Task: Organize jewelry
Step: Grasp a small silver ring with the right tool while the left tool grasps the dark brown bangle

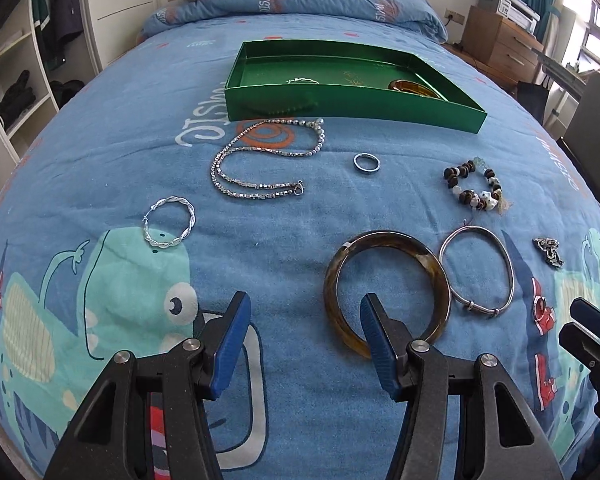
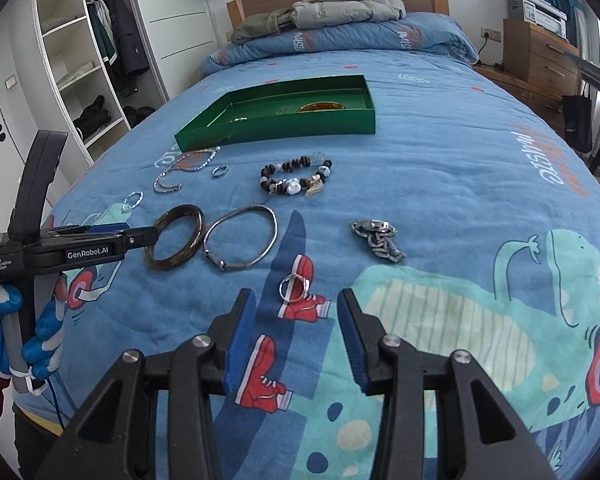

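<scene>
Jewelry lies on a blue bedspread before a green box (image 1: 352,100) that holds an amber bangle (image 1: 414,89) and small pieces. My left gripper (image 1: 304,312) is open; its right finger sits inside a brown tortoiseshell bangle (image 1: 384,292), over the near rim. A thin silver bangle (image 1: 478,270) lies just right of it. My right gripper (image 2: 296,312) is open, with a small silver ring (image 2: 294,288) just ahead between the fingertips. Also in the right wrist view are the green box (image 2: 284,128), the brown bangle (image 2: 176,236) and the left gripper (image 2: 140,236).
A silver chain necklace (image 1: 260,160), a twisted silver hoop (image 1: 170,222), a dark ring (image 1: 366,162), a beaded bracelet (image 1: 476,188) and a metal chain clump (image 2: 378,240) lie spread on the bed. Pillows and coats are at the headboard; wardrobe left, wooden drawers right.
</scene>
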`<state>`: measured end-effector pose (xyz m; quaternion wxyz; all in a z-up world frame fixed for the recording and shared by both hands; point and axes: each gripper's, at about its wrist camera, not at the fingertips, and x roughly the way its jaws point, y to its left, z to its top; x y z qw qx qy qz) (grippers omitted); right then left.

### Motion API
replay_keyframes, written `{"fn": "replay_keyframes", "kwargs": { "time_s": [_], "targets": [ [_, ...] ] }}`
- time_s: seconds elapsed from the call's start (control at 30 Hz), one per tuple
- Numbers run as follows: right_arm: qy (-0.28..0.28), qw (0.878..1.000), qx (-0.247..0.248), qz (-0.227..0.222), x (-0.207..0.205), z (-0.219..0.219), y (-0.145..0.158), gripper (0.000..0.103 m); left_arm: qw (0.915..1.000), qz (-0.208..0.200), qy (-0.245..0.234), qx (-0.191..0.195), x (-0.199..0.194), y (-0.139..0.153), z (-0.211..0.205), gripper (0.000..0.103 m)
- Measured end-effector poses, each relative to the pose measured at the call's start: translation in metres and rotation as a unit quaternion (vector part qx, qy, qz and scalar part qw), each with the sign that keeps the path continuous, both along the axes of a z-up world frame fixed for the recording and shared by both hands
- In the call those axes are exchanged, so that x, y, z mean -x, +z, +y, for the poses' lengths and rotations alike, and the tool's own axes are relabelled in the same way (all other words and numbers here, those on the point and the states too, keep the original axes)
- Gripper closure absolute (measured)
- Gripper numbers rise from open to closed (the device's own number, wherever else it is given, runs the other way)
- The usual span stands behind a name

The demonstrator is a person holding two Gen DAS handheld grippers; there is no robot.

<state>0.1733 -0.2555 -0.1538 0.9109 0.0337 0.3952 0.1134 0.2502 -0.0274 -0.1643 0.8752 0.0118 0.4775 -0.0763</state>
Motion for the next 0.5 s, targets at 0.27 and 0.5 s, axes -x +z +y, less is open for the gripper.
{"fn": "replay_keyframes", "kwargs": {
  "time_s": [0.27, 0.5],
  "targets": [
    [0.012, 1.0, 0.018, 0.014, -0.019, 0.011, -0.021, 0.063, 0.9997, -0.01, -0.009, -0.018, 0.0, -0.007, -0.009, 0.052],
    [0.01, 0.999, 0.045, 0.003, -0.026, 0.019, -0.026, 0.072, 0.9992, -0.013, -0.03, -0.023, -0.002, -0.007, -0.021, 0.079]
  ]
}}
